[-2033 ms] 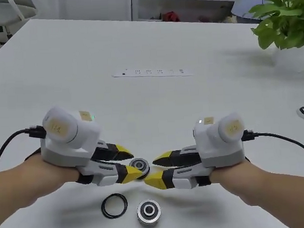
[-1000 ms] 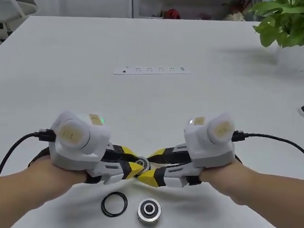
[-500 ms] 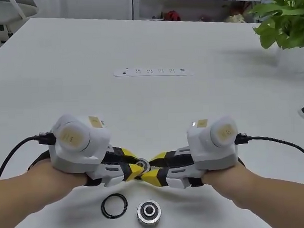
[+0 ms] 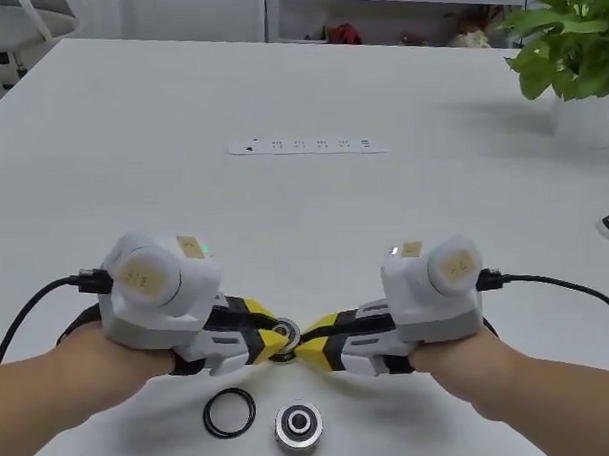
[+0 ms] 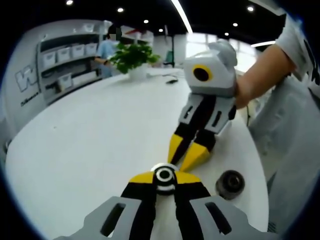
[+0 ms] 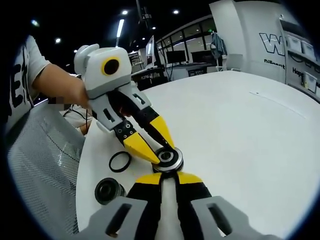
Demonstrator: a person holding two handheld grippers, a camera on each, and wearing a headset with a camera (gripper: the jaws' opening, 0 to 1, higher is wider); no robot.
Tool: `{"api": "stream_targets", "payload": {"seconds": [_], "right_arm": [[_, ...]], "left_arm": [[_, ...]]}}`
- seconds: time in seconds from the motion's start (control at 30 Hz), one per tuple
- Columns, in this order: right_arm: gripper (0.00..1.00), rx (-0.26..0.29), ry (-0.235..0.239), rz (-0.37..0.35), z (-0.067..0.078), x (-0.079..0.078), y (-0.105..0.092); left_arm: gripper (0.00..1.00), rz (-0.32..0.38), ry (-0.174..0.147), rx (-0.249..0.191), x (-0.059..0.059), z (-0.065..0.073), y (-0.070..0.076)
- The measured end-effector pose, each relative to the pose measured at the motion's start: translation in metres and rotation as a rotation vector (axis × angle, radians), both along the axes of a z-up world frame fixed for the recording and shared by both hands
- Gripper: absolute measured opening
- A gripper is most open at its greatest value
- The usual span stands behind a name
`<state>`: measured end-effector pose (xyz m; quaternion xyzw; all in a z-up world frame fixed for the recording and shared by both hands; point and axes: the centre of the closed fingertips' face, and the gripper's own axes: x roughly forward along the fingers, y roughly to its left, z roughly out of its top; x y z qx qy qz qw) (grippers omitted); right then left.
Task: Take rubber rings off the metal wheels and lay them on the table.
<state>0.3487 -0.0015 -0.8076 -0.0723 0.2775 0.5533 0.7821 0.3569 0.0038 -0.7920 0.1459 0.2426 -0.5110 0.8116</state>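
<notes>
White table (image 4: 314, 208), power strip (image 4: 307, 145) far centre, plant (image 4: 568, 34) far right.

Change over the last 2 s: you have closed the gap between the grippers. The right gripper (image 4: 311, 348), spread and short of the work back then, now sits clenched against the right edge of the metal wheel (image 4: 284, 341). The left gripper (image 4: 271, 338) stays clamped on that wheel, which is held just above the table, near centre.

Reading: wheel 2 is at the start of its peel. Wheel 1 looks done, since 1 loose ring (image 4: 229, 411) and 1 bare wheel (image 4: 298, 423) lie just beside each other, nearer to you.

Hard to make out: the yellow tips mask the held wheel in the head view. In the right gripper view its rim shows a dark band (image 6: 178, 163), probably the rubber ring. Whether your right tips actually nip it, cannot tell.
</notes>
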Motion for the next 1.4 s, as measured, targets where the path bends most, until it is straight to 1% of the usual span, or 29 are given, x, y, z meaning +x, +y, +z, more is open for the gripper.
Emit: {"api": "stream_targets", "payload": {"seconds": [0.27,0.43,0.6,0.83,0.9,0.93,0.97,1.07,1.13,1.23,1.3,1.4], "right_arm": [[0.00,0.018,0.039,-0.030,0.000,0.003,-0.004],[0.00,0.063,0.103,-0.098,0.002,0.008,-0.007],[0.00,0.118,0.140,-0.158,0.007,0.015,-0.011],[0.00,0.138,0.146,-0.172,0.012,0.015,-0.009],[0.00,0.151,0.149,-0.171,0.014,0.014,-0.008],[0.00,0.152,0.156,-0.173,0.014,0.013,-0.007],[0.00,0.143,0.147,-0.171,0.014,0.013,-0.007],[0.00,0.141,0.151,-0.168,0.014,0.012,-0.007],[0.00,0.143,0.154,-0.169,0.015,0.012,-0.007],[0.00,0.136,0.140,-0.157,0.016,0.011,-0.005],[0.00,0.145,0.145,-0.146,0.017,0.008,-0.002],[0.00,0.146,0.137,-0.130,0.019,0.006,0.003]], "left_arm": [[0.13,0.005,-0.001,-0.001,0.000,0.000,0.000],[0.13,0.010,-0.001,0.006,0.001,0.000,0.000],[0.12,0.021,0.010,0.004,0.000,0.000,0.000],[0.12,0.041,0.008,0.013,-0.001,0.000,-0.001],[0.12,0.041,0.002,0.023,-0.001,0.000,-0.002],[0.12,0.039,0.002,0.024,-0.001,0.000,-0.002],[0.12,0.039,-0.001,0.030,-0.001,0.000,-0.002],[0.12,0.033,-0.011,0.041,-0.001,-0.001,-0.002],[0.12,0.035,-0.009,0.040,-0.001,-0.001,-0.002],[0.11,0.036,-0.008,0.042,0.000,-0.001,-0.002],[0.11,0.036,-0.012,0.046,-0.001,-0.001,-0.002],[0.11,0.036,-0.011,0.048,-0.001,-0.001,-0.002]]}}
